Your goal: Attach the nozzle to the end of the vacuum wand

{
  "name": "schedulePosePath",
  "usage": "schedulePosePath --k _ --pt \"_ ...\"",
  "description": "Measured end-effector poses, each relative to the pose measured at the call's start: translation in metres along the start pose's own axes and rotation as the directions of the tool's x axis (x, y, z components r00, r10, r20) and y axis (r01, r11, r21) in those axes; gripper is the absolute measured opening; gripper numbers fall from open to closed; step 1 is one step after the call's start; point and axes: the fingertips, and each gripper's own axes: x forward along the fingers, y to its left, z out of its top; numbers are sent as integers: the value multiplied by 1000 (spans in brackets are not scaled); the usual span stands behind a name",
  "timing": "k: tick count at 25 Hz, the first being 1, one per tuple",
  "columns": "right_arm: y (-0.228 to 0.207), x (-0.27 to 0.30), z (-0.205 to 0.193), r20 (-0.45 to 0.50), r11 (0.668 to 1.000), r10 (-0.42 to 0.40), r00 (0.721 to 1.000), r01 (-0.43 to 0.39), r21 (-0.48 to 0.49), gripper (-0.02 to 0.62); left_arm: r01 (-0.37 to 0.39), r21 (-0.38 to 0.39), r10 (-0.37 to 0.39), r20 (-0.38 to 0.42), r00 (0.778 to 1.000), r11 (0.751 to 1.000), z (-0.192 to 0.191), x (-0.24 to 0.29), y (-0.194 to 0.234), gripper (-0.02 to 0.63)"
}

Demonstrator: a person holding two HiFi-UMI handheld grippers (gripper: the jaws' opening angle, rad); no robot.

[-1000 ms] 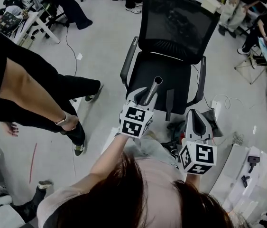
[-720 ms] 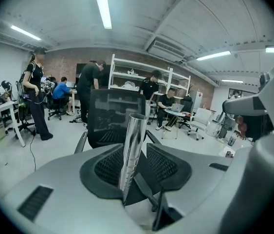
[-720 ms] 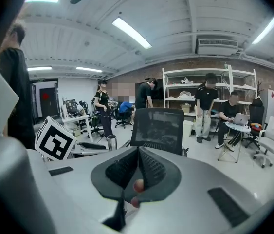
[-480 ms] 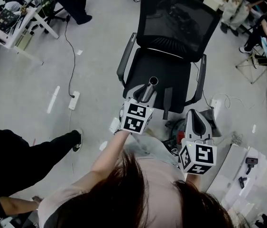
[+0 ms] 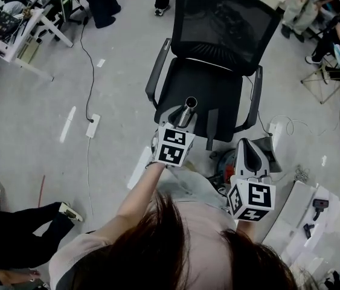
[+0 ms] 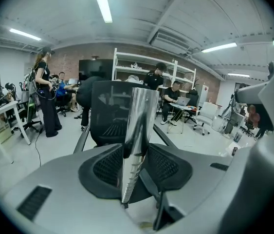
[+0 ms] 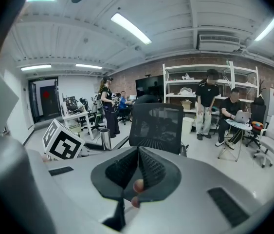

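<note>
The person in black (image 5: 16,233) has walked off to the lower left corner, and the left gripper (image 5: 177,117) has sunk slightly. The vacuum wand (image 6: 139,130) stands upright between its opening jaws, the pads clear of the tube. Just to the right, the right gripper (image 5: 253,156) is closed and empty. The office chair (image 5: 221,89) stands behind both.

no readable text, labels, brands or numbers anywhere in view

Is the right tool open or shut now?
Shut. In the right gripper view, the pads of the right tool meet along one line, with no gap between them.
</note>
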Motion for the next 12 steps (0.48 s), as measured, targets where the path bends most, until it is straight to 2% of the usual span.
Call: schedulePosePath --k 12 --pt "-11 3 -16 -21 1000 3 1000 -2 15 25 -30 4 30 -14 999 1000 -11 25 3 152"
